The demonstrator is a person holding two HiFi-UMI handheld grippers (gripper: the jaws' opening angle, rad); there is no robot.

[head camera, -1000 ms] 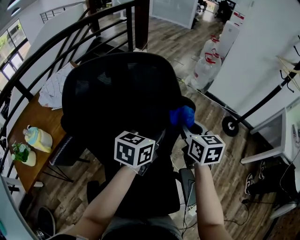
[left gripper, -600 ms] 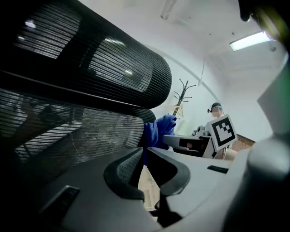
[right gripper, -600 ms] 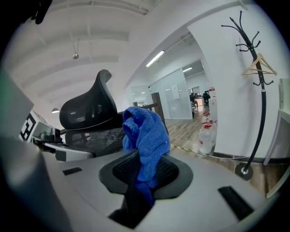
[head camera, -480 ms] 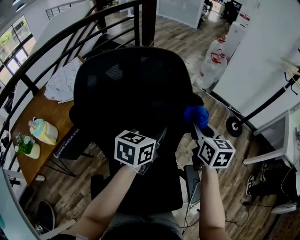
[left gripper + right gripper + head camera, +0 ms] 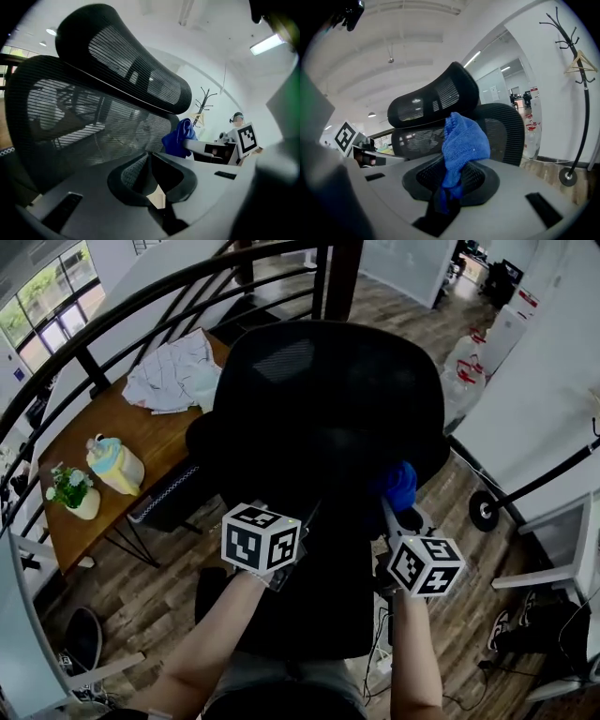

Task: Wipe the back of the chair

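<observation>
The black mesh chair back [image 5: 328, 409] fills the middle of the head view, with its headrest [image 5: 122, 56] above the back in the left gripper view. My right gripper [image 5: 392, 507] is shut on a blue cloth [image 5: 401, 482], which rests against the lower right edge of the chair back. In the right gripper view the cloth [image 5: 464, 140] bunches up between the jaws of that gripper [image 5: 452, 180], in front of the chair back [image 5: 501, 131]. My left gripper [image 5: 305, 517] sits low behind the chair back; its jaws [image 5: 151, 161] are shut with nothing between them.
A wooden table [image 5: 141, 437] at the left carries a white cloth [image 5: 178, 371], a yellow and blue pot [image 5: 117, 465] and a small plant [image 5: 73, 493]. A black railing [image 5: 141, 306] curves behind it. A coat stand [image 5: 576, 61] and its wheeled base [image 5: 485, 510] are at the right.
The right gripper has carried the blue cloth a little right and down along the chair back's right edge. The head view swung left, showing more of the table. The left gripper stayed put.
</observation>
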